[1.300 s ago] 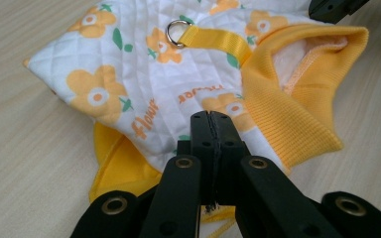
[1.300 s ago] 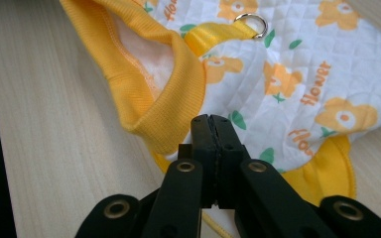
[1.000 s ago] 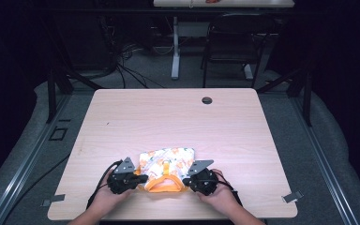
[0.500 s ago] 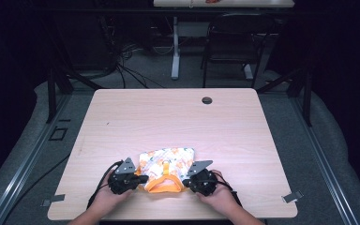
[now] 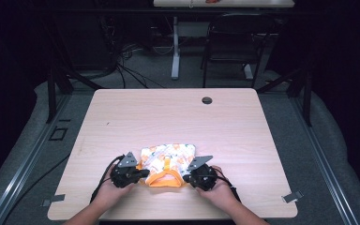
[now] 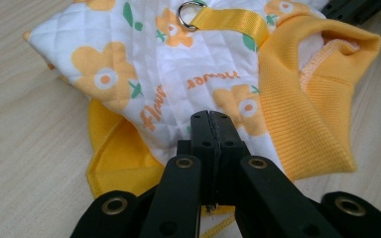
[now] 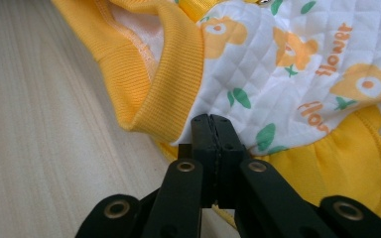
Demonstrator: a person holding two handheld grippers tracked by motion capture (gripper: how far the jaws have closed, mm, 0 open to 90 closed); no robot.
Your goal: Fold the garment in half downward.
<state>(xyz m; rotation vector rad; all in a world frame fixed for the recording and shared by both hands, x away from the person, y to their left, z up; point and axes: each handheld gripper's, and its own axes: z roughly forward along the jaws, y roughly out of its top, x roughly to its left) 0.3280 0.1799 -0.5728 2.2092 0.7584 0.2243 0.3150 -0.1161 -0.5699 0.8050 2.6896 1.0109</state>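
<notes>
Near the front edge of the wooden table (image 5: 243,117) lies the small quilted garment (image 5: 168,158), white with orange flowers and a yellow ribbed collar (image 6: 302,99), and both hands are on it. The left gripper (image 5: 139,173) has its 2 jaws pressed together at the garment's edge, quilted fabric right at the tips, though whether any cloth is pinched between them I cannot tell. The right gripper (image 5: 188,177) mirrors it on the opposite side, jaws closed beside the collar, and a metal ring (image 6: 192,14) on a yellow strap sits on top.

Near the desk's (image 5: 122,117) front edge, the left gripper (image 6: 211,124) and the right gripper (image 7: 212,126) face each other, jaws closed together.
</notes>
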